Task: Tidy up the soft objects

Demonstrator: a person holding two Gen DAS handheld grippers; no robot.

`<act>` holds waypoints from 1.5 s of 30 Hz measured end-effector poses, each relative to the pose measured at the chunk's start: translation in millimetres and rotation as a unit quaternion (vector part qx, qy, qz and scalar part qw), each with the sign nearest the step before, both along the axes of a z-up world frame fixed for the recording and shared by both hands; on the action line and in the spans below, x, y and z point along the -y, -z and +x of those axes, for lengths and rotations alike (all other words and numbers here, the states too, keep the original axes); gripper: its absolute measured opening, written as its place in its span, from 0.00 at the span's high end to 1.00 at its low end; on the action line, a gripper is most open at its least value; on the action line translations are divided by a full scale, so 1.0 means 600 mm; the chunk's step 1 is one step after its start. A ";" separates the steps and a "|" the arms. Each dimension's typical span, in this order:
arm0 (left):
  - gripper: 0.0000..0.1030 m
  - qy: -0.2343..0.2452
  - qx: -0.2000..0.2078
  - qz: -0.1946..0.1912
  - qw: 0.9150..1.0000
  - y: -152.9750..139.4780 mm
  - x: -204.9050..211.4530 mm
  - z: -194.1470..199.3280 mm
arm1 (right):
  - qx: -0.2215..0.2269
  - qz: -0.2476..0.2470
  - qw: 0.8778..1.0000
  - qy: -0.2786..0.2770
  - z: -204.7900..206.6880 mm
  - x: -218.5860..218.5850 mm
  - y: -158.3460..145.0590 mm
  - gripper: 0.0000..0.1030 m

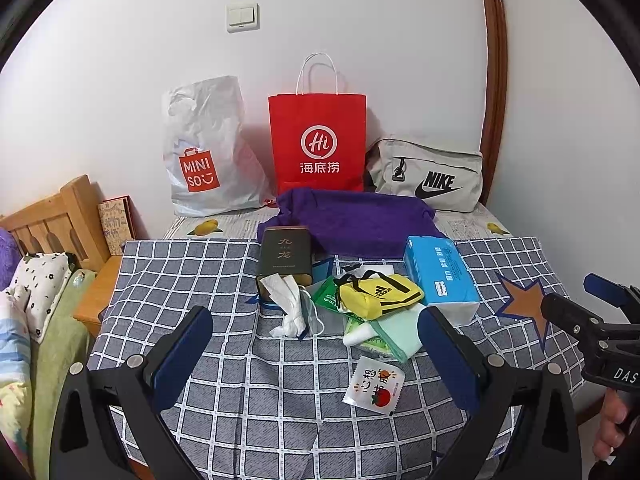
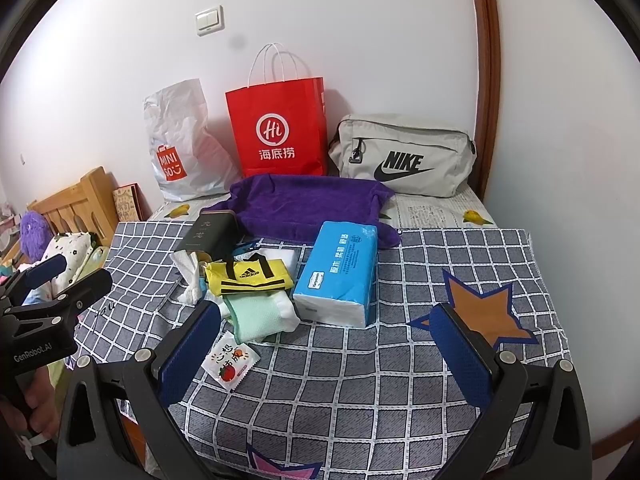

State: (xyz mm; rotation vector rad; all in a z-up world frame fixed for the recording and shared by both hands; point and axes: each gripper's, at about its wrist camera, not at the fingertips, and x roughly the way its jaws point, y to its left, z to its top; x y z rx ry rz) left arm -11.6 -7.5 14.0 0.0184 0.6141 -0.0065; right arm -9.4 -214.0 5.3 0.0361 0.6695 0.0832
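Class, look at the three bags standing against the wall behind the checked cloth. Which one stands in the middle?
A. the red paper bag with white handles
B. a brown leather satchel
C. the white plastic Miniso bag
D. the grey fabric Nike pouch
A: the red paper bag with white handles stands between the white plastic Miniso bag on one side and the grey fabric Nike pouch on the other, in both wrist views.
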 end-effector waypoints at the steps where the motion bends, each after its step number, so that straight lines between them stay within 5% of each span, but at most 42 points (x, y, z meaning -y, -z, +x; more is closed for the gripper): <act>1: 0.00 0.000 0.000 0.000 1.000 0.000 0.000 0.000 | 0.001 0.000 1.000 0.001 0.000 0.000 0.000 0.00; 27: 0.00 0.002 -0.005 -0.002 1.000 0.012 -0.003 0.002 | 0.002 -0.001 1.000 -0.002 0.001 -0.001 0.002 0.00; 45: 0.00 -0.026 -0.081 -0.016 0.996 0.136 -0.064 0.102 | -0.041 0.003 0.999 -0.019 0.055 -0.005 0.067 0.00</act>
